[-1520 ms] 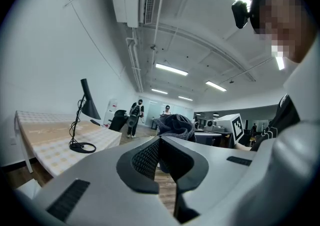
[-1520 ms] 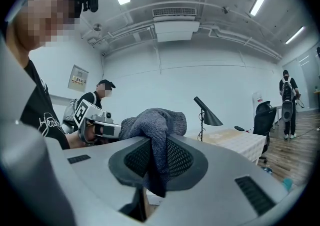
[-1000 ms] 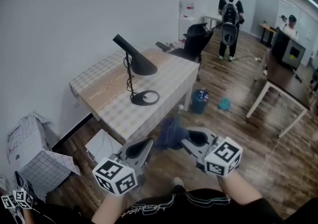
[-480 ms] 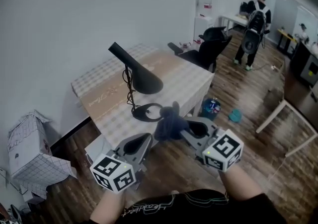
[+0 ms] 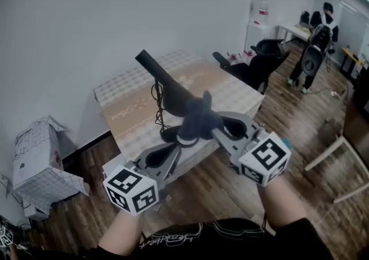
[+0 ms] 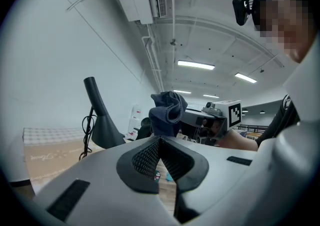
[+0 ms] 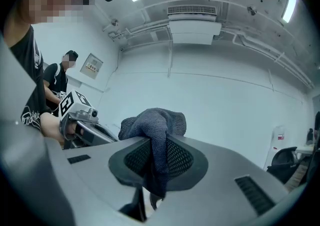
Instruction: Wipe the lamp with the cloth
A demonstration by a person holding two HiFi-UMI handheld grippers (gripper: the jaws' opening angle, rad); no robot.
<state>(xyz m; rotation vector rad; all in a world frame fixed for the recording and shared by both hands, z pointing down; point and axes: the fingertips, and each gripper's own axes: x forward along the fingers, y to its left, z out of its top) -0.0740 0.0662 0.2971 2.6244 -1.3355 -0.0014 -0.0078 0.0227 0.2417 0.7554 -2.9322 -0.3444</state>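
On table (image 5: 130, 112), lamp (image 5: 168, 89) slants up-left; right tool (image 5: 214, 132) clamps cloth (image 5: 199, 117); left tool (image 5: 174, 152) seemingly together.

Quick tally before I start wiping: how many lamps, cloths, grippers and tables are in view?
Lamp: 1
Cloth: 1
Grippers: 2, the left gripper and the right gripper
Table: 1
Total: 5

- A rectangular bench (image 5: 130, 112), covered in pale checked cloth with a tan strip, stands by the white wall (image 5: 86, 17).
- A black cone-shaded desk lamp (image 5: 172, 97) stands upright on it.
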